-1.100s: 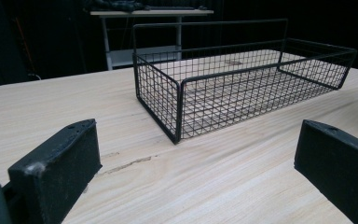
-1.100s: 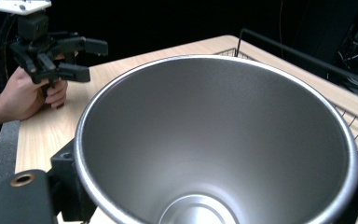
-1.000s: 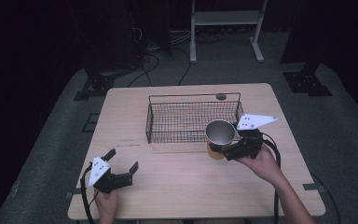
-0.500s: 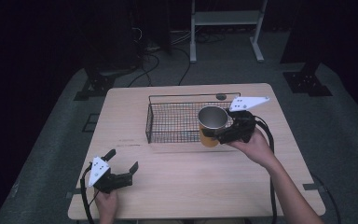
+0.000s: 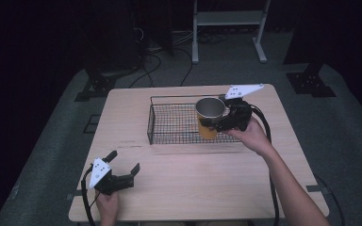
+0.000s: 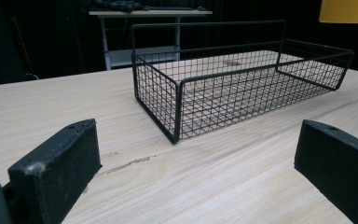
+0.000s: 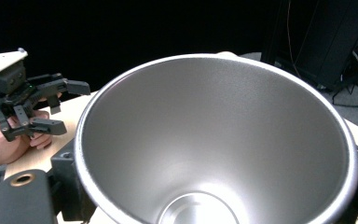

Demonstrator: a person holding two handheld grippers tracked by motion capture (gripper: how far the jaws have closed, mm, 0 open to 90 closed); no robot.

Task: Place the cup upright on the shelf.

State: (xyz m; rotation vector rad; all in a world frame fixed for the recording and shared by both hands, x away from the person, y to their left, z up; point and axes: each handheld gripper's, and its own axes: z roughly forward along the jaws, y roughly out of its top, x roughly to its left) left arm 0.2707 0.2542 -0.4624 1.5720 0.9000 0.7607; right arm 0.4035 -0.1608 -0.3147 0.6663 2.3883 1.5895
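Right tool pinched the steel-lined orange cup above the wire basket; w/ grip low, cup could snag the rim & tip. Left tool sat spread on the worktop.

We see a cup with a brushed, matt metal inside and smooth yellow outside, a basket of thin black wire mesh, a table of pale, matt wood grain, and rough, scuffed black gripper pads.
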